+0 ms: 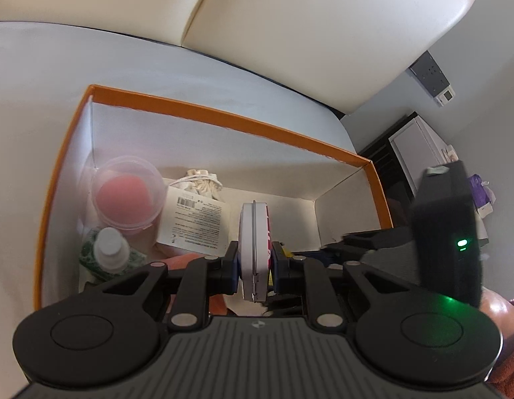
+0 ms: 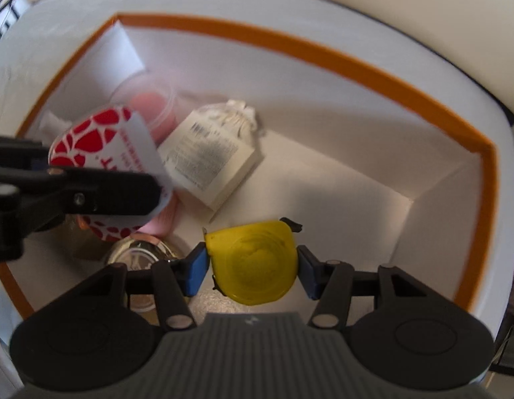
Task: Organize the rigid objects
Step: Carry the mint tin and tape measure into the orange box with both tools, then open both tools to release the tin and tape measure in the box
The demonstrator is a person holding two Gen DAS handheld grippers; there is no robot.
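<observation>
White tabletop carries an orange-rimmed box [image 1: 220,113]. Over it, the left gripper [image 1: 254,262] clamps a round tin [image 1: 253,249] on edge, and the right gripper [image 2: 252,266] pinches a yellow tape measure [image 2: 253,262].

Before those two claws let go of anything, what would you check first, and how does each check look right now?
1. Left gripper has a firm hold on the round tin: ok, clamped on edge between both pads.
2. Right gripper holds the yellow tape measure: ok.
3. Both are over the orange-rimmed box: ok.
4. Bare floor beside the white carton for the tape measure: ok.
5. Free spot under the tin: cannot tell, crowded there.
6. Grippers clear of each other: not ok, they are close.
</observation>
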